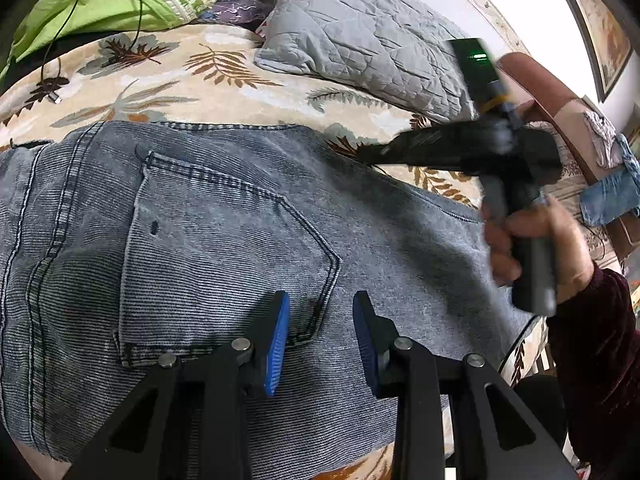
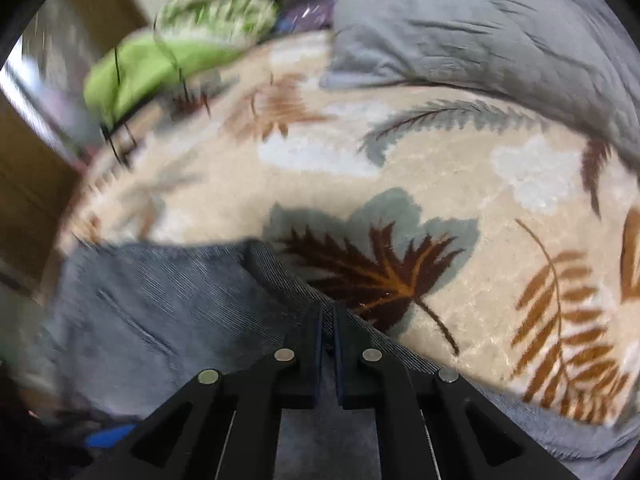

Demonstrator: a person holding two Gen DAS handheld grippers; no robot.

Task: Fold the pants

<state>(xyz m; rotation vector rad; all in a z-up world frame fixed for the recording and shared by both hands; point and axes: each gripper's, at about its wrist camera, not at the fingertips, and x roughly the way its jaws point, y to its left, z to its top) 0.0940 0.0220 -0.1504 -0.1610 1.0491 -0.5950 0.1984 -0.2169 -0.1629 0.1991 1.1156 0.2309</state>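
Jeans are spread back-pocket-up on a leaf-print blanket, w/ a green quilt at the far left & a grey pillow beyond. The left gripper is held partly open just over the denim, nothing pinched. The right gripper is clamped shut on the jeans' edge, held by a hand.

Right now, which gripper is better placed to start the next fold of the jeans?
Right. The right gripper has its jaws shut on the jeans' far edge, probably ready to pull it over. The left gripper only hovers by the back pocket, jaws apart, holding nothing.
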